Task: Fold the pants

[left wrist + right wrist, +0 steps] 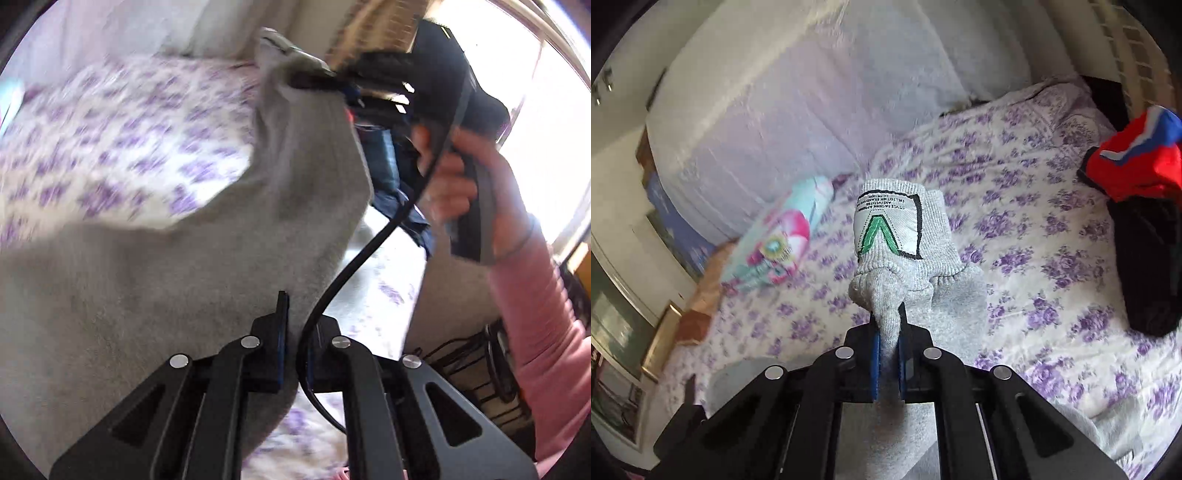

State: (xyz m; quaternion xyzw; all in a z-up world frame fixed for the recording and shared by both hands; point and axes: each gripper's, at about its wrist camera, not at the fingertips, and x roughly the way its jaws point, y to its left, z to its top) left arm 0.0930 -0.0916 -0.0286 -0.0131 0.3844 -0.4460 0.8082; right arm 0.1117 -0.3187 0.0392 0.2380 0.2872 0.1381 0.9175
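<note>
While the left wrist view is smeared with motion blur, it shows the grey sweatpants (207, 280) stretched in the air above the bed (122, 147) with its purple floral sheet. The left claw (295, 332) is shut on an edge of the grey fabric at the bottom of the view, with a black cable (354, 266) running just beside its fingers. Farther off, the right claw (314, 79) pinches another part of the garment higher up, a hand (458, 184) in a pink sleeve (546, 317) gripping its handle.

From the right wrist view, the right claw (888, 332) is closed on a bunched fold of the pants at the waistband (905, 266), where a sewn label (888, 225) with a green mark faces the camera. Beyond lie a colourful pouch (775, 243) to the left and a red, white and blue garment (1134, 162) on dark clothes (1148, 266) at the right.

To do this step well, both grips should hold firm while the cloth is drawn taut and level, then lowered flat onto bare sheet between the pouch and the clothes pile, with the cable kept out of the fold.
</note>
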